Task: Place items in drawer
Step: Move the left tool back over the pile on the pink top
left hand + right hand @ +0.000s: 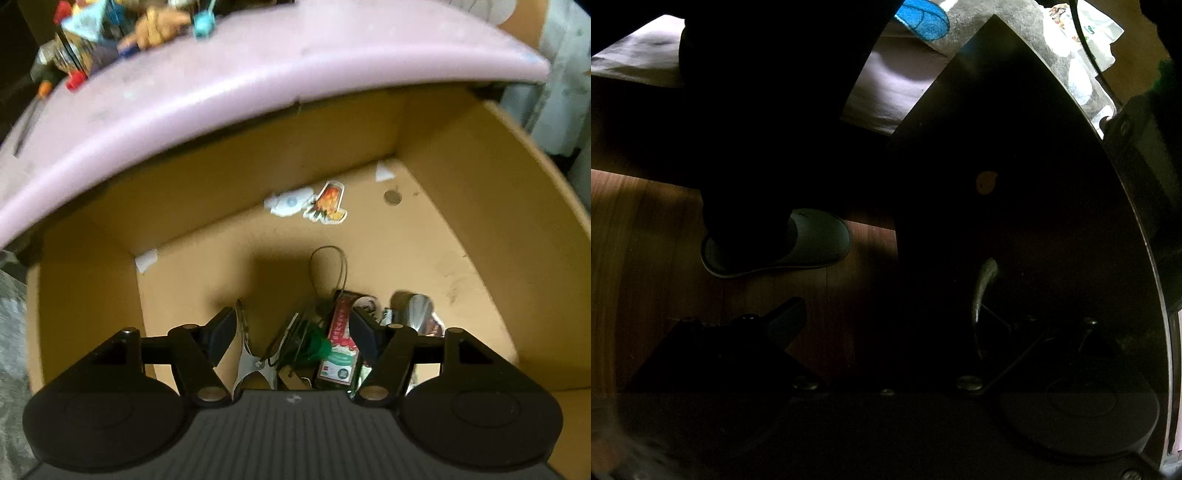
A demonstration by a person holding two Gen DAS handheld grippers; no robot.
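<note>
The left gripper (293, 325) points down into the open drawer (480, 206), jaws wide and holding nothing. Between them, on the drawer floor, lie a metal clip (248, 354), a green cone (314, 345) and a red-and-white packet (338, 343) whose print is too blurred to read. Farther in lie two stickers (308, 203). A pink worktop (258, 74) overhangs the drawer. The right gripper (886, 317) hangs low by a dark panel (1015, 184) above the wooden floor (646, 240); its jaws appear spread. One slipper (798, 243) stands ahead.

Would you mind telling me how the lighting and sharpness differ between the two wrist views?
Left wrist view: well lit, drawer fairly sharp, pink tabletop and its clutter blurred, edges bowed by fisheye. Right wrist view: heavily underexposed; only the slipper and floor catch light.
</note>
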